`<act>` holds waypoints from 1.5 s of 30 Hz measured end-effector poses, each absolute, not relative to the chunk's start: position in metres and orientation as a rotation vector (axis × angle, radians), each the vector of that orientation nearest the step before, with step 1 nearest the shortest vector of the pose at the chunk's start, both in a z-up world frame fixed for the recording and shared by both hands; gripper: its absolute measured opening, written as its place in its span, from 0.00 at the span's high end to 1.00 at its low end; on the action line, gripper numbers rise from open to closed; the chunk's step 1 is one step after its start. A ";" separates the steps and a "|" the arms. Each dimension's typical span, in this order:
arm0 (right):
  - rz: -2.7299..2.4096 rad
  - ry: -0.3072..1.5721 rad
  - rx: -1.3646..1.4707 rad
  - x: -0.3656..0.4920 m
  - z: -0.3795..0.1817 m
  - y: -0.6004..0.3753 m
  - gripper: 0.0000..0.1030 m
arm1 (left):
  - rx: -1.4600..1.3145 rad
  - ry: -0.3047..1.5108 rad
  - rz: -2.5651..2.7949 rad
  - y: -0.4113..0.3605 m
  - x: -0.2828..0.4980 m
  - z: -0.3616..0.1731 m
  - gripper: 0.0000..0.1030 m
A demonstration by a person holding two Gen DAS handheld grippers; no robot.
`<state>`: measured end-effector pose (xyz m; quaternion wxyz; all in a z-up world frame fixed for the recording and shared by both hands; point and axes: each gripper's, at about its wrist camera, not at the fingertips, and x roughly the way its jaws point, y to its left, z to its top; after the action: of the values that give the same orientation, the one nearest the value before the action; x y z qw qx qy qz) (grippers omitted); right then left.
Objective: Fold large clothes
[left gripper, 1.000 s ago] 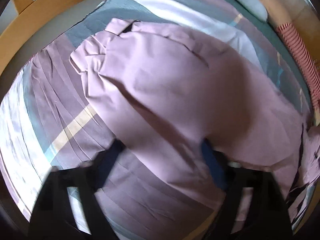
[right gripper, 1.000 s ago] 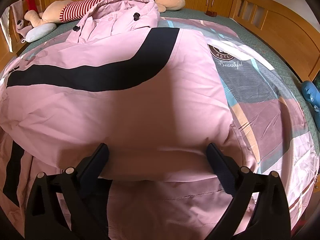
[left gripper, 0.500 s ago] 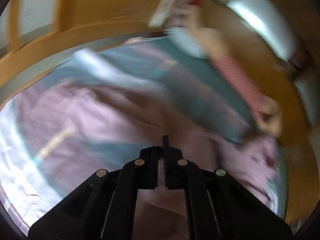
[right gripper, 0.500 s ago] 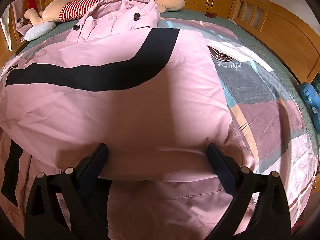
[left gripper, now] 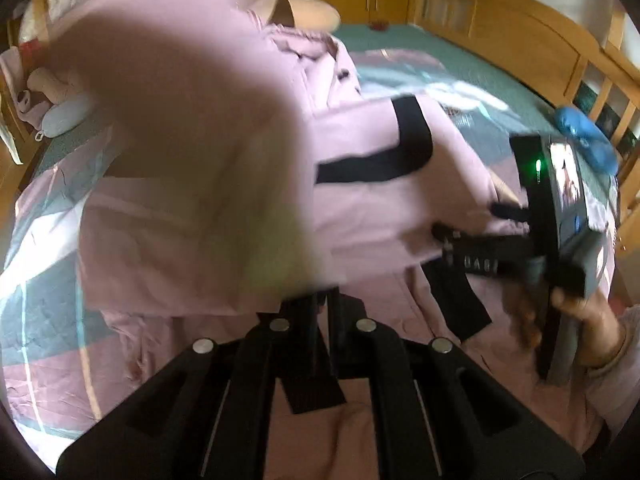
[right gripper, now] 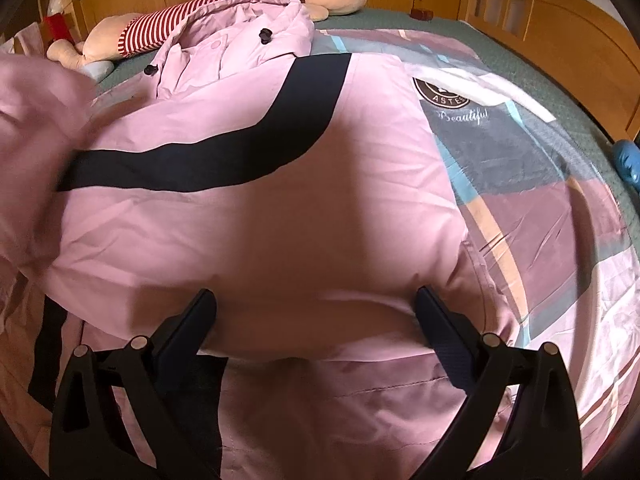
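The left gripper [left gripper: 324, 300] is clenched on a fold of the pink padded jacket with a black stripe [right gripper: 280, 200], lifted close before its lens. The right gripper [right gripper: 316, 320] stands spread over the jacket's hem. Jacket lies across the patchwork bedspread [right gripper: 560, 208]; a striped plush toy [right gripper: 192, 24] lies beyond, wooden bed rail [right gripper: 560, 20] right.

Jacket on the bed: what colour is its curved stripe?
Dark navy, near black, on the pink jacket; stripe clearest in the right wrist view.
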<state>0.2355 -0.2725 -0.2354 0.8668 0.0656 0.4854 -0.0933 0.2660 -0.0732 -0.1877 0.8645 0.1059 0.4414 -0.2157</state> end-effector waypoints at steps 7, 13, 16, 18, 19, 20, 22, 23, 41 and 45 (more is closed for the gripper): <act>-0.138 0.968 0.315 0.226 -0.219 -0.289 0.03 | 0.133 0.898 -0.471 -0.052 0.279 -0.176 0.81; 0.152 0.907 0.773 0.219 -0.215 -0.316 0.03 | -0.009 0.863 -0.504 -0.021 0.287 -0.160 0.64; 0.291 0.900 0.919 0.220 -0.220 -0.316 0.03 | -0.063 0.900 -0.498 -0.014 0.296 -0.168 0.64; 0.304 0.871 0.987 0.217 -0.221 -0.321 0.03 | -0.071 0.942 -0.481 -0.016 0.297 -0.176 0.66; 0.299 0.854 1.025 0.215 -0.221 -0.326 0.03 | -0.071 0.952 -0.464 -0.015 0.298 -0.180 0.66; 0.290 0.835 1.069 0.213 -0.223 -0.330 0.03 | -0.072 0.952 -0.443 -0.013 0.299 -0.181 0.66; 0.296 0.807 1.171 0.211 -0.229 -0.340 0.03 | -0.087 0.940 -0.407 -0.005 0.303 -0.179 0.65; 0.302 0.798 1.203 0.211 -0.231 -0.342 0.03 | -0.099 0.931 -0.388 0.000 0.304 -0.177 0.64; 0.184 0.940 0.515 0.229 -0.203 -0.277 0.90 | -0.040 1.041 -0.132 0.017 0.323 -0.208 0.46; 0.050 0.772 0.303 0.218 -0.168 -0.274 0.92 | -0.097 1.047 -0.173 0.021 0.322 -0.205 0.39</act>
<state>0.2178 -0.2744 -0.1682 0.9149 0.1470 0.3752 0.0244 0.3218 0.0214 -0.2047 0.8615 -0.0465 0.4989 -0.0822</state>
